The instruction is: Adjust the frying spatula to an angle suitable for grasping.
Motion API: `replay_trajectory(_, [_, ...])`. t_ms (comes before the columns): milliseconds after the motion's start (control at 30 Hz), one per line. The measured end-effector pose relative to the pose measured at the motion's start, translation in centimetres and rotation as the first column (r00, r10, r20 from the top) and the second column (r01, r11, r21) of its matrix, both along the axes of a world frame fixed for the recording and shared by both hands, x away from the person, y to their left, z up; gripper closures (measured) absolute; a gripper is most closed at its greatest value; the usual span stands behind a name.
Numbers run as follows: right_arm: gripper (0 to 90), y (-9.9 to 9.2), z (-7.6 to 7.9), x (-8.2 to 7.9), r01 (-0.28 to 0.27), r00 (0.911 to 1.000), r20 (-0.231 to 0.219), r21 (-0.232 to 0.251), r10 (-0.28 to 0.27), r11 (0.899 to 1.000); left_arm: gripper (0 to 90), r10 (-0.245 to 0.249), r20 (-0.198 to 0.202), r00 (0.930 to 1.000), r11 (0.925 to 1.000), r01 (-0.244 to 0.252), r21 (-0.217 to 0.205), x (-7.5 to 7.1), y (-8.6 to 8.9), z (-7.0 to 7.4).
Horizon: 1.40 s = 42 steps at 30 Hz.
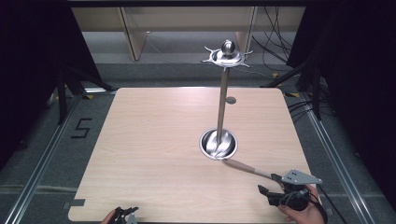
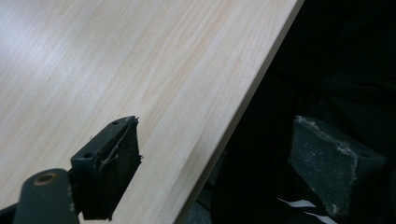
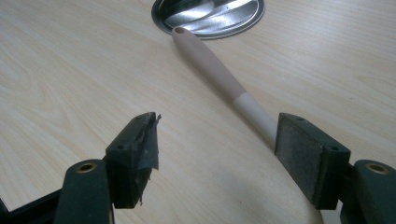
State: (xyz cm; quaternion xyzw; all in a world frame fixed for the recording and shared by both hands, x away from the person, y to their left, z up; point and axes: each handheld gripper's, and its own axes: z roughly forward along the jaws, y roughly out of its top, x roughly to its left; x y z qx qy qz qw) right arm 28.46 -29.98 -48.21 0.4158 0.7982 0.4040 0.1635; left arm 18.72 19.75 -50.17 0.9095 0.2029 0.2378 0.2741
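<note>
High view: the right gripper (image 1: 273, 184) sits at the near right corner of the surface (image 1: 154, 140), jaws spread wide around the near end of a long-handled utensil (image 1: 247, 168) lying flat. Its far end touches the steel base dish (image 1: 218, 143) of an upright stand (image 1: 222, 95) with a hook ring on top. The left gripper (image 1: 127, 213) waits at the near edge, well apart.

Left gripper view: jaws wide apart, nothing between them, one over the wood, one past the edge.

Right gripper view: the utensil's pale handle (image 3: 219, 74) runs toward the dish and passes just beside the right-hand pad (image 3: 299, 156), apart from the other (no grip yet).

Risk: closing off-centre would likely push the round handle sideways or roll it out; a tug could knock the tall stand.
</note>
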Motion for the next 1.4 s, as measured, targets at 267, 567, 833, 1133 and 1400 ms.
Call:
replay_trajectory(267, [31.3,0.3,0.1,0.1,0.006,0.9998,-0.020,-0.007,-0.006,1.000,15.5,-0.005,-0.009,0.9999,1.0000,0.005,-0.003,0.0,-0.1,-0.1])
replay_trajectory(567, [31.3,0.6,0.4,1.5,-0.022,0.9997,-0.006,-0.045,0.022,0.999,15.5,0.001,-0.009,1.0000,1.0000,-0.001,-0.003,0.0,0.0,-0.1])
replay_trajectory(833, [24.9,1.4,0.9,2.7,-0.051,0.9984,-0.028,-0.088,0.049,0.995,15.5,-0.003,-0.019,0.9998,1.0000,0.003,-0.001,0.2,-0.1,-0.3])
replay_trajectory(1133, [29.5,2.5,1.4,4.2,-0.131,0.9901,-0.080,-0.225,0.116,0.966,15.5,0.003,-0.015,0.9999,1.0000,-0.003,0.001,0.2,-0.1,-0.3])
replay_trajectory(1400, [40.6,3.4,1.6,6.1,-0.175,0.9796,-0.148,-0.289,0.136,0.941,15.5,-0.006,-0.031,0.9995,0.9999,0.005,-0.010,0.2,0.0,-0.3])
